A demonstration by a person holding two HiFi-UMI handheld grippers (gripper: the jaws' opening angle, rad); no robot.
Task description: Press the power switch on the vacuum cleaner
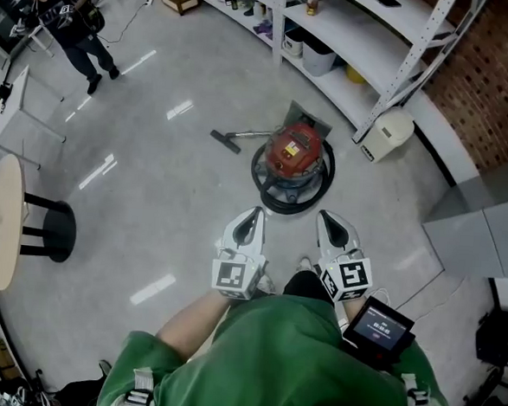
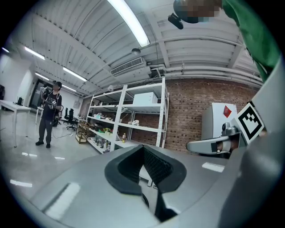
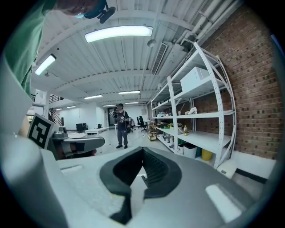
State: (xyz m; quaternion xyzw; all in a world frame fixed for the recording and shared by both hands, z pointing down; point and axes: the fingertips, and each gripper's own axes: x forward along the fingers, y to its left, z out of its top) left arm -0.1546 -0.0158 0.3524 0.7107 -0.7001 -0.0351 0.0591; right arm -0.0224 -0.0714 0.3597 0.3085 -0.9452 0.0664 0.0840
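Close to us, we hold the left gripper (image 1: pixel 254 213) and the right gripper (image 1: pixel 325 217) side by side. Both have their fingers shut tight, with nothing in them. Just past them the red vacuum cleaner (image 1: pixel 294 152) sits on the floor (image 1: pixel 169 174) (a black hose curls round it), and neither gripper touches it. Farther off we see white shelves (image 1: pixel 357 31), and a person (image 1: pixel 69 22) standing far away on the left.
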